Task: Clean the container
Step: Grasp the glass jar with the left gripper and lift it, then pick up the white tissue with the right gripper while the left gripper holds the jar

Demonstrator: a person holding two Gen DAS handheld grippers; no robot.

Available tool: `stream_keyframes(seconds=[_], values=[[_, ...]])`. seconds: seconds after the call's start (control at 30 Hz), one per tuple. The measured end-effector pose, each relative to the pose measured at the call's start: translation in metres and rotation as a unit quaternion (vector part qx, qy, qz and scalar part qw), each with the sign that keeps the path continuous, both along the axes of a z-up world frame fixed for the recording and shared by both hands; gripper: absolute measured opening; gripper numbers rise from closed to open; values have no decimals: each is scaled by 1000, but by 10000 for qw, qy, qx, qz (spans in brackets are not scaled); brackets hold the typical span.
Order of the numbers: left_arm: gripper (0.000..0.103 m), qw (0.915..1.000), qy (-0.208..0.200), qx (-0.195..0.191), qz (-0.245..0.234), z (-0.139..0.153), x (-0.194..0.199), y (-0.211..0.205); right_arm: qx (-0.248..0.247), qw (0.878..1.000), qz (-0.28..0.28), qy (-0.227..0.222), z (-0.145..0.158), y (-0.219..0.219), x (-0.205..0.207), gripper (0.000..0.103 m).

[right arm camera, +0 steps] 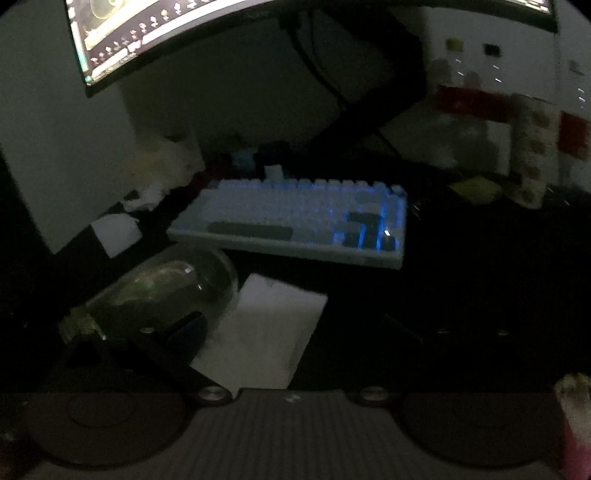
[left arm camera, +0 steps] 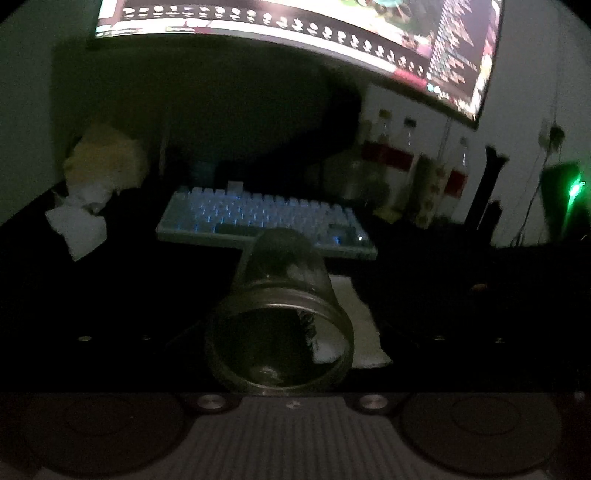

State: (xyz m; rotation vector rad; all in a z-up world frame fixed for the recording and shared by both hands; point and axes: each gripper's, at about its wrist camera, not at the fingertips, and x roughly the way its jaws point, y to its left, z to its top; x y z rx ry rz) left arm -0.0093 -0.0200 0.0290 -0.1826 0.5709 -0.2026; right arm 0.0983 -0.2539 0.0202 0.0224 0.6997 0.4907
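Observation:
The scene is dark. A clear glass jar point(left arm camera: 279, 332) lies on its side on the black desk, its threaded mouth facing the left wrist camera. My left gripper point(left arm camera: 288, 326) stands open wide with the jar between its dark fingers; I see no pad pressing on the glass. In the right wrist view the jar point(right arm camera: 162, 291) lies at the lower left, partly behind the left finger point(right arm camera: 184, 326) of my right gripper point(right arm camera: 295, 326). That gripper is open above a white paper towel point(right arm camera: 266, 332), which also shows beside the jar as the paper towel point(left arm camera: 365, 332).
A backlit white keyboard point(left arm camera: 266, 218) sits behind the jar, under a lit curved monitor point(left arm camera: 295, 29). Crumpled tissues point(left arm camera: 85, 206) lie at the left, red-labelled bottles point(left arm camera: 391, 155) stand at the right back. A pink and white thing point(right arm camera: 574, 417) is at the right view's lower corner.

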Motion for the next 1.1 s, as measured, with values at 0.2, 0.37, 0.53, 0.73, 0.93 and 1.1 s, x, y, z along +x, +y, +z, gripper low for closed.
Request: stream_keyframes(seconds=[0.2, 0.37, 0.53, 0.73, 0.93, 1.1], values=[[101, 9993, -332, 67, -185, -1, -17, -10, 50, 9994, 325, 115, -14, 1, 8, 103], [98, 9978, -367, 86, -544, 2, -34, -15, -371, 9992, 127, 38, -25, 10, 3, 101], [91, 9977, -210, 215, -607, -6, -30, -26, -671, 9975, 202, -119, -27, 9, -1, 101], [79, 9996, 217, 65, -155, -20, -7, -18, -915, 9947, 393, -274, -28, 15, 1, 99], [79, 9989, 404, -156, -161, -28, 5, -13, -867, 9941, 649, -91, -35, 26, 1, 85], [79, 9991, 375, -148, -132, -32, 14, -16, -780, 9934, 838, 107, -47, 29, 3, 58]])
